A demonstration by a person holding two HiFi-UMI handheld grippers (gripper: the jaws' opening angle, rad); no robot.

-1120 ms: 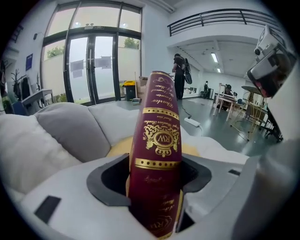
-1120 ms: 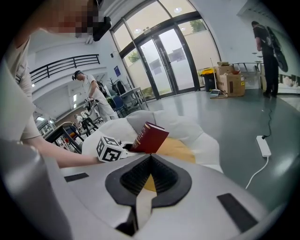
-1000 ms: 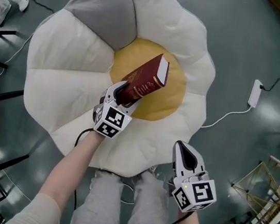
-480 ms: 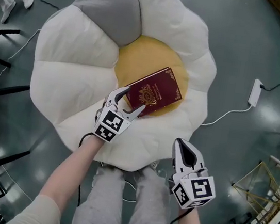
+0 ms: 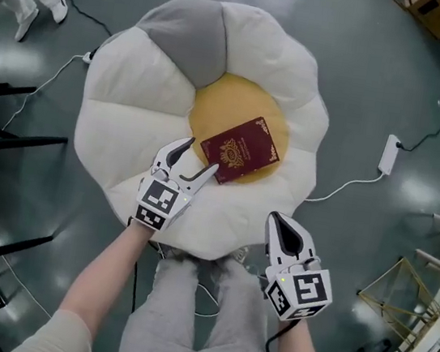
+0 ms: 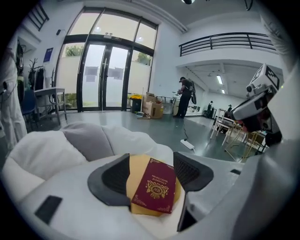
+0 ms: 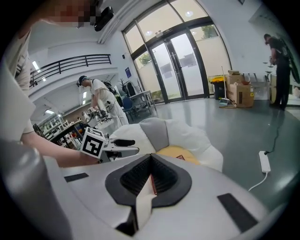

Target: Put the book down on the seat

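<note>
The dark red book (image 5: 240, 148) lies flat, cover up, on the yellow centre (image 5: 229, 103) of the flower-shaped seat (image 5: 124, 103). My left gripper (image 5: 200, 155) hovers just short of the book's near left corner, jaws wide open and holding nothing. In the left gripper view the book (image 6: 156, 185) shows beyond the gap between the black pads (image 6: 115, 178), apart from them. My right gripper (image 5: 280, 223) is shut and empty, low over the seat's near right edge by the person's knees. Its view shows the left gripper (image 7: 124, 146) and the seat (image 7: 187, 136).
A white power strip (image 5: 388, 154) and its cable lie on the grey floor right of the seat. Black metal legs (image 5: 5, 135) stand at the left, a wooden frame (image 5: 407, 297) at the lower right. A person (image 6: 185, 96) and cardboard boxes (image 6: 152, 108) are far off.
The book went from tilted in the left gripper's jaws to lying flat on the yellow centre. The left gripper opened and drew back toward the person. The right gripper stayed put.
</note>
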